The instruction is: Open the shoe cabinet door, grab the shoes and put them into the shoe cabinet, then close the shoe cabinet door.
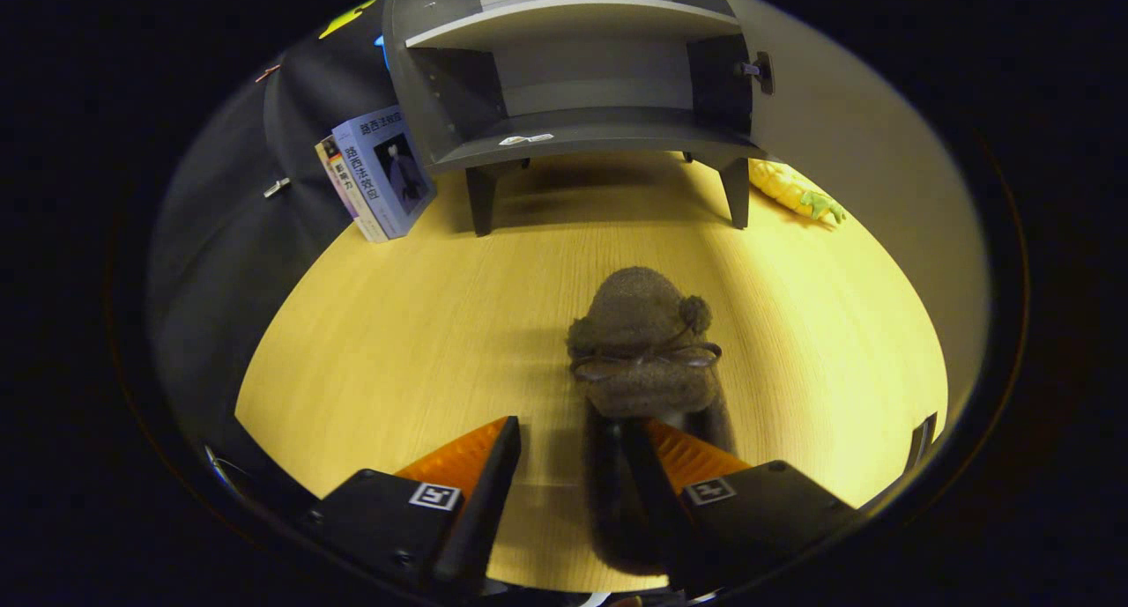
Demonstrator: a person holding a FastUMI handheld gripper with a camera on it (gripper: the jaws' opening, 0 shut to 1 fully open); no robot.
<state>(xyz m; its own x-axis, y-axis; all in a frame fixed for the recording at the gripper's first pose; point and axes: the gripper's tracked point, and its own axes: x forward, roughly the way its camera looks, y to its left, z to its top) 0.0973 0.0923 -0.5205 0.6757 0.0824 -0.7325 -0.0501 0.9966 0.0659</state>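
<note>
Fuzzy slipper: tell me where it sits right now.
In the gripper view the fuzzy slipper lies on the wooden floor, its heel between the open jaws, its toe towards the open shoe cabinet beyond.

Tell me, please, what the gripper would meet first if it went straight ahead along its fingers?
Most likely the fuzzy brown slipper: the open gripper already has the slipper's heel in the gap beside one finger, toe ahead. Beyond it lies bare wooden floor, then the open shoe cabinet. Depth is hard to judge.
</note>
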